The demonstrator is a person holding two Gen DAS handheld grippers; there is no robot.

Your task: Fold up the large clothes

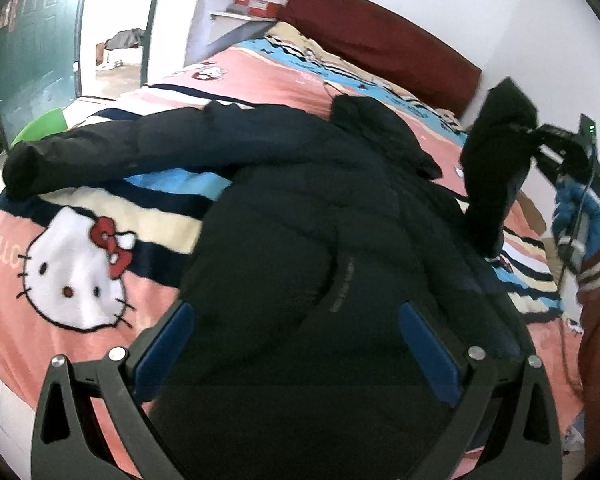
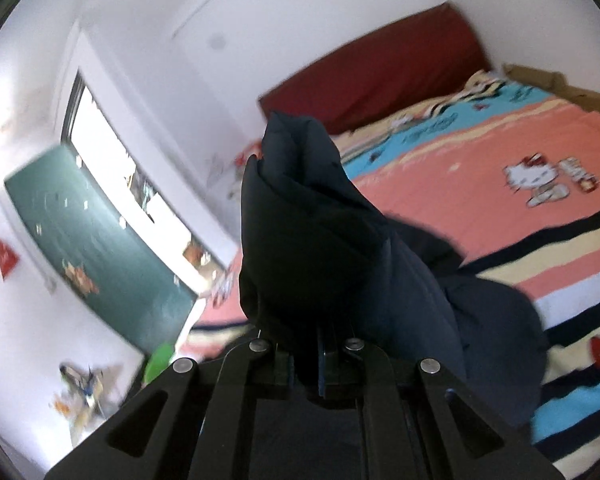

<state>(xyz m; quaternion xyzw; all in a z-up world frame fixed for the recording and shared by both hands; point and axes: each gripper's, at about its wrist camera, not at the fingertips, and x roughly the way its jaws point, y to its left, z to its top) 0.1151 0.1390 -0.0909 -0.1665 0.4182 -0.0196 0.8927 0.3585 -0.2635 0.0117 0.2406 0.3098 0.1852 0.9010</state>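
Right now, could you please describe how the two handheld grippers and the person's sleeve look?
The left gripper has black angular fingers, blue pads and silver bolts. The right gripper is black with a green light and a dark cable. The sleeve is dark red with a striped white cuff.

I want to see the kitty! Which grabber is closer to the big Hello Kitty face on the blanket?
Left. The left gripper hangs open over the jacket, with the Hello Kitty face just beside it. The right gripper is across the bed, lifted, pinching the jacket's sleeve.

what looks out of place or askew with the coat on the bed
One sleeve stands lifted off the bed, pinched in the right hand-held gripper, while the other sleeve lies stretched out flat. The coat is otherwise spread unfolded.
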